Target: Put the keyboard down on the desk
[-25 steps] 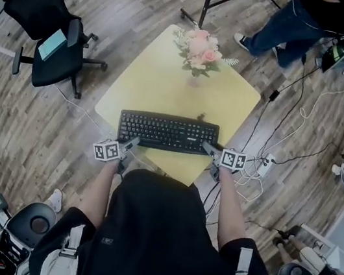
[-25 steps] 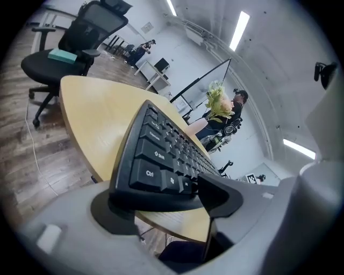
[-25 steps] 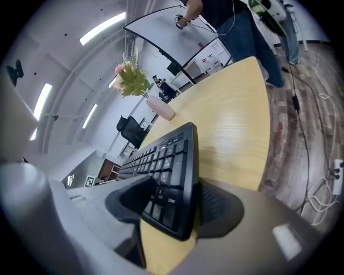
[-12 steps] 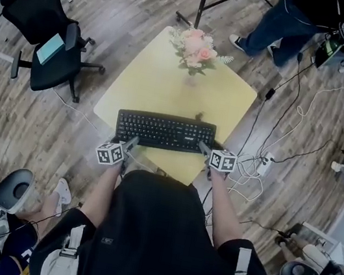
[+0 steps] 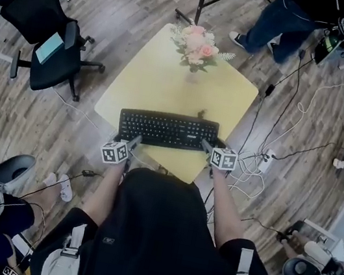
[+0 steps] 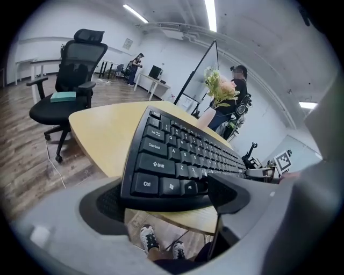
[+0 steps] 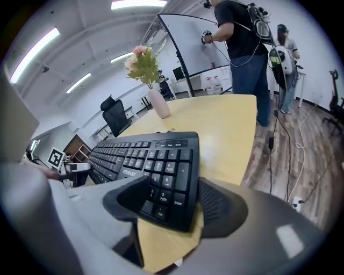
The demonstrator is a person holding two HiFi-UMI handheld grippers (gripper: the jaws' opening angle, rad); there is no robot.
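Left claw [image 5: 135,140], right claw [image 5: 205,146] just opened wide; keyboard [image 5: 168,130] ends loose between, on desk [image 5: 162,79].

Long ceiling strips [image 6: 209,13] light the room brightly and evenly in both gripper views, burning out to plain white at the top of the frame. The head view is dimmer and flatter, with only faint, soft shadows on the floor [image 5: 62,127]. All three views bow strongly towards the edges. Both gripper views sit inside a black circular vignette. Their grey lower foreground is blurred, while the keyboard [image 6: 177,156] stays sharp.
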